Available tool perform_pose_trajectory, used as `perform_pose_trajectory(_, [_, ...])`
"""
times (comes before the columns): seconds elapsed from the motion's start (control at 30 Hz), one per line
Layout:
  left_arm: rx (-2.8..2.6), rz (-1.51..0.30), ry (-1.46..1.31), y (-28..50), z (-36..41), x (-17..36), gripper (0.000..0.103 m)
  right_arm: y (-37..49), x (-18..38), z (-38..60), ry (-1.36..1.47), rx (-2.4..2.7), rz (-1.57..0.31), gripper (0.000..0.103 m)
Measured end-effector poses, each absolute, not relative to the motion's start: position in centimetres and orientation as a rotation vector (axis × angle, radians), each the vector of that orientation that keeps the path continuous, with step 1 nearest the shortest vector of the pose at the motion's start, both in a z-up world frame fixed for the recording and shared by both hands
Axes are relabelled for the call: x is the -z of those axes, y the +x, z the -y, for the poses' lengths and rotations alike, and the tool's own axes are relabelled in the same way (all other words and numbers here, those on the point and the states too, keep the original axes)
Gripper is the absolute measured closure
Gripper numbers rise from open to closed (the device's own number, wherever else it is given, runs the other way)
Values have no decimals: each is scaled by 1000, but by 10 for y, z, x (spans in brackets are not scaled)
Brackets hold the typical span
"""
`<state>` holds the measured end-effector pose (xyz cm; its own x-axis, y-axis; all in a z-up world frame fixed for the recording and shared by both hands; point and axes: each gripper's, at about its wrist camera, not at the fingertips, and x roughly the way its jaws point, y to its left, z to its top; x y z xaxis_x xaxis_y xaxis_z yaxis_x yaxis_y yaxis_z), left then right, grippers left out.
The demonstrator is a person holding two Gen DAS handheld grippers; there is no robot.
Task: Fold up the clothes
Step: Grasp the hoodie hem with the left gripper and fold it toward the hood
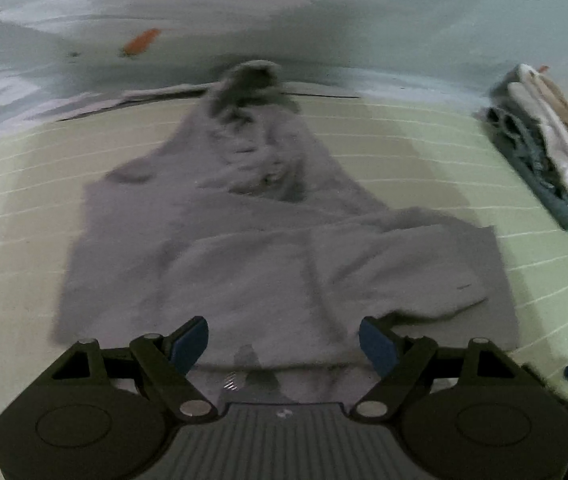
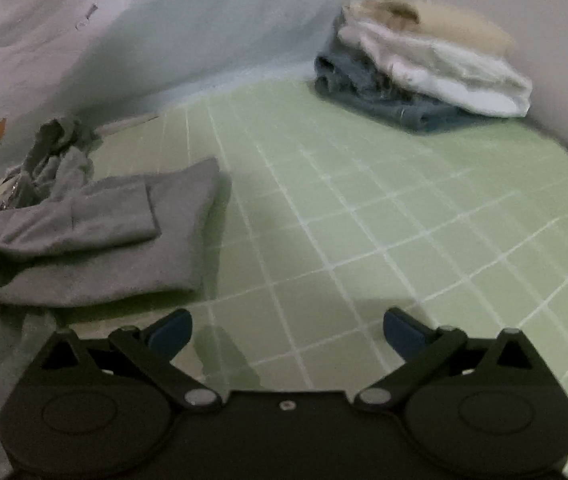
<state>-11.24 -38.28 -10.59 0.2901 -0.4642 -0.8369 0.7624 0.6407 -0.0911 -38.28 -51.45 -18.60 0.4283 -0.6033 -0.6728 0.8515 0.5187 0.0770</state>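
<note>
Both grippers, left (image 1: 283,340) and right (image 2: 288,332), hold jaws apart, empty. Grey hoodie (image 1: 268,248) lies spread mid-bed (image 2: 384,220); folded stack (image 2: 424,68) sits at far corner.

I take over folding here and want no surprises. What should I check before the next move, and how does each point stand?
1. Left gripper open and empty: ok.
2. Right gripper open and empty: ok.
3. Grey hoodie lying flat: not ok, the hood end is bunched.
4. One sleeve folded across the body: ok.
5. Folded pile apart from the hoodie: ok.
6. Green mat beside the hoodie bare: ok.
</note>
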Motion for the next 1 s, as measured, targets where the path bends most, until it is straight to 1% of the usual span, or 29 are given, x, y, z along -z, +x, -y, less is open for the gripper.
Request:
perform_pose_trajectory(0.07, [857, -989, 353, -110, 396, 114, 20, -380, 189, 508, 384, 946, -654, 0])
perform_pose_trajectory(0.17, [872, -1030, 339, -106, 414, 127, 20, -381, 192, 503, 351, 953, -625, 0])
perform_pose_trajectory(0.2, [879, -1046, 330, -104, 418, 131, 22, -381, 192, 502, 351, 952, -624, 0])
perform_pose_trajectory(0.23, [895, -1058, 322, -103, 421, 135, 26, -381, 192, 502, 352, 951, -624, 0])
perform_pose_trajectory(0.27, [914, -1068, 313, -102, 423, 138, 39, -381, 192, 502, 352, 952, -624, 0])
perform_pose_trajectory(0.3, [928, -1078, 312, -102, 426, 141, 47, -380, 193, 503, 352, 952, -624, 0])
perform_pose_trajectory(0.37, [930, -1052, 306, -102, 420, 134, 85, -380, 193, 503, 352, 954, -624, 0])
perform_pose_trajectory(0.4, [929, -1036, 302, -102, 417, 130, 92, -379, 193, 503, 351, 955, -625, 0])
perform_pose_trajectory(0.47, [927, -1004, 295, -102, 410, 122, 97, -379, 193, 503, 350, 955, -625, 0])
perform_pose_trajectory(0.53, [926, -972, 288, -102, 403, 115, 100, -379, 193, 503, 349, 956, -626, 0])
perform_pose_trajectory(0.8, [916, -844, 260, -101, 375, 83, 100, -377, 193, 504, 346, 957, -627, 0])
perform_pose_trajectory(1.0, [808, -792, 209, -79, 344, 64, 100, -377, 194, 504, 344, 958, -628, 0])
